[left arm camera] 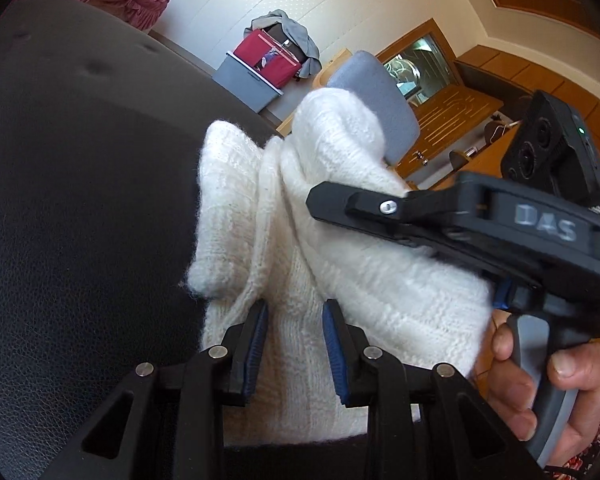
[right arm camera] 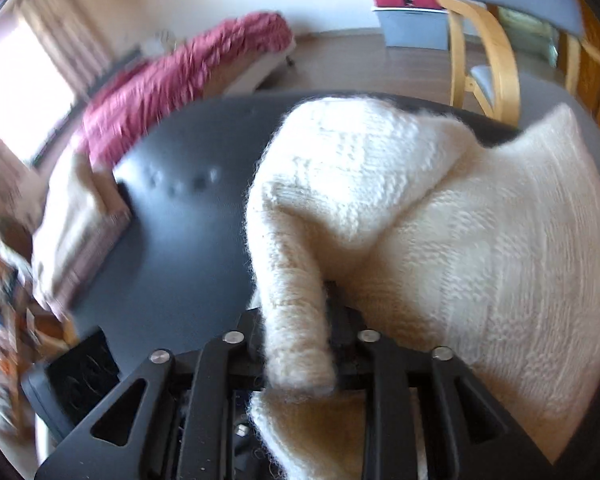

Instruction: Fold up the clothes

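On the dark leather-look surface (left arm camera: 80, 200): one white knitted garment (left arm camera: 340, 272), bunched and partly doubled over itself, lying toward the right side of the surface in both views.

Left gripper (left arm camera: 296, 344): blue pads (left arm camera: 256, 344) on either side of a fold of the knit, which fills the gap between them; jaws part-way closed, reads as a grip on the cloth, though the contact itself is hard to confirm.

Right gripper (right arm camera: 296, 344): a narrow roll of knit, possibly a sleeve or edge, runs back between its fingers; the pads are hidden by the wool, so whether it clamps or has let go cannot be told. In the left view it crosses over the garment from the right, its handle held by a hand (left arm camera: 540, 392).

Background: grey-cushioned wooden chair (right arm camera: 500, 20), red-and-grey boxes (left arm camera: 256, 68), pink ruffled bedding (right arm camera: 180, 88).

Step in hand, as judged: mid-fold, one portion carried across the body of the garment. Fold not yet flat.

Next move calls for: laying the carried portion down squarely, freeing the right jaws fully from the roll of wool without dragging it, then smoothing before any further fold.
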Demonstrator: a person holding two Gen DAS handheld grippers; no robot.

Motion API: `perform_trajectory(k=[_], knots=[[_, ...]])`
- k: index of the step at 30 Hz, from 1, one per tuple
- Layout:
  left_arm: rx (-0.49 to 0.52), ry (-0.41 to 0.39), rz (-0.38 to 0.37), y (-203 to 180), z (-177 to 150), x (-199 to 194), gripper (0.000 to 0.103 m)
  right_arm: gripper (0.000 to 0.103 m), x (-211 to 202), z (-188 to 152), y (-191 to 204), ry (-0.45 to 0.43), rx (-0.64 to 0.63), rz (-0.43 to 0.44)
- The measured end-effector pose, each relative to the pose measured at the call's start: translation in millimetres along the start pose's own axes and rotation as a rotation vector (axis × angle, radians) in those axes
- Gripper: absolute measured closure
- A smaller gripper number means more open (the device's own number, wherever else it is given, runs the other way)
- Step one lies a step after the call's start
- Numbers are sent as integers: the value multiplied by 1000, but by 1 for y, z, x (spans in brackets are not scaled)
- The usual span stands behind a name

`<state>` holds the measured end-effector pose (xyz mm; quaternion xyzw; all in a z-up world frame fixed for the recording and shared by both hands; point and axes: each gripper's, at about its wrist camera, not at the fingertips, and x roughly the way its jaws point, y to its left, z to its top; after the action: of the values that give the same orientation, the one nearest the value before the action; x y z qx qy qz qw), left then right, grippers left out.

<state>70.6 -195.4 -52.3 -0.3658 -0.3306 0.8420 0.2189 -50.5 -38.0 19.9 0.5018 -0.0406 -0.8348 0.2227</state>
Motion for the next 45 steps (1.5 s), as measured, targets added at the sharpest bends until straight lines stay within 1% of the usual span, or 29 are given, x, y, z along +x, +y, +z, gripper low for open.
perform_trajectory(k=[2, 5, 6, 8, 11, 12, 13, 14, 15, 16, 18, 20, 22, 24, 28, 30, 31, 32, 33, 35, 36, 38, 40, 41, 43, 45], knots=[[-26, -26, -23, 6, 1, -7, 75, 51, -8, 0, 6, 16, -17, 53], [-77, -74, -45, 17, 3, -17, 75, 50, -29, -1, 13, -11, -28, 166], [-93, -89, -51, 21, 5, -19, 75, 50, -38, -2, 14, -36, -38, 194], [-127, -122, -60, 29, 8, -22, 75, 50, -58, -4, 10, -118, -52, 222], [-192, -183, -68, 42, 9, -30, 75, 50, -86, -14, -14, -272, -11, 183], [-211, -200, -73, 46, 10, -31, 75, 50, -89, -15, -21, -303, 5, 162], [-226, -214, -80, 50, 11, -30, 75, 50, -86, -17, -27, -300, 16, 129], [-237, -227, -85, 53, 13, -29, 75, 57, -81, -18, -32, -287, 24, 92], [-241, -242, -88, 54, 14, -30, 75, 68, -76, -20, -37, -274, 32, 55], [-239, -259, -89, 54, 13, -31, 75, 71, -66, -23, -40, -248, 31, 19], [-223, -292, -89, 52, 11, -33, 75, 73, -53, -32, -42, -215, 5, -1], [-211, -319, -91, 50, 7, -39, 75, 75, -38, -40, -35, -188, -40, -6], [-209, -329, -98, 51, 4, -45, 75, 75, -27, -46, -17, -187, -132, -17], [-214, -330, -100, 53, 0, -47, 75, 75, -18, -54, 4, -190, -240, -54], [-205, -359, -117, 51, -4, -55, 75, 75, -1, -75, 40, -205, -463, -146], [-202, -374, -124, 51, -6, -59, 75, 75, 4, -86, 46, -239, -520, -177], [-201, -379, -120, 50, -6, -61, 74, 75, 3, -88, 48, -247, -530, -175], [-196, -386, -102, 49, -8, -65, 75, 75, -1, -86, 46, -250, -518, -145], [-185, -395, -85, 47, -8, -69, 75, 75, -6, -84, 44, -253, -499, -106], [-100, -435, -47, 30, -7, -83, 75, 75, -30, -81, 29, -297, -410, 15], [-48, -459, -27, 19, -7, -91, 75, 75, -41, -81, 21, -324, -368, 32], [53, -474, -4, -4, -7, -103, 75, 75, -65, -81, -1, -386, -285, -11], [159, -459, -2, -31, -6, -106, 73, 75, -78, -80, -21, -413, -206, -46], [217, -431, 2, -47, -4, -101, 73, 75, -81, -80, -31, -413, -168, -70], [310, -358, 31, -71, 2, -82, 73, 75, -79, -79, -43, -381, -128, -135], [405, -291, 95, -89, 5, -58, 73, 75, -65, -81, -39, -340, -137, -126]])
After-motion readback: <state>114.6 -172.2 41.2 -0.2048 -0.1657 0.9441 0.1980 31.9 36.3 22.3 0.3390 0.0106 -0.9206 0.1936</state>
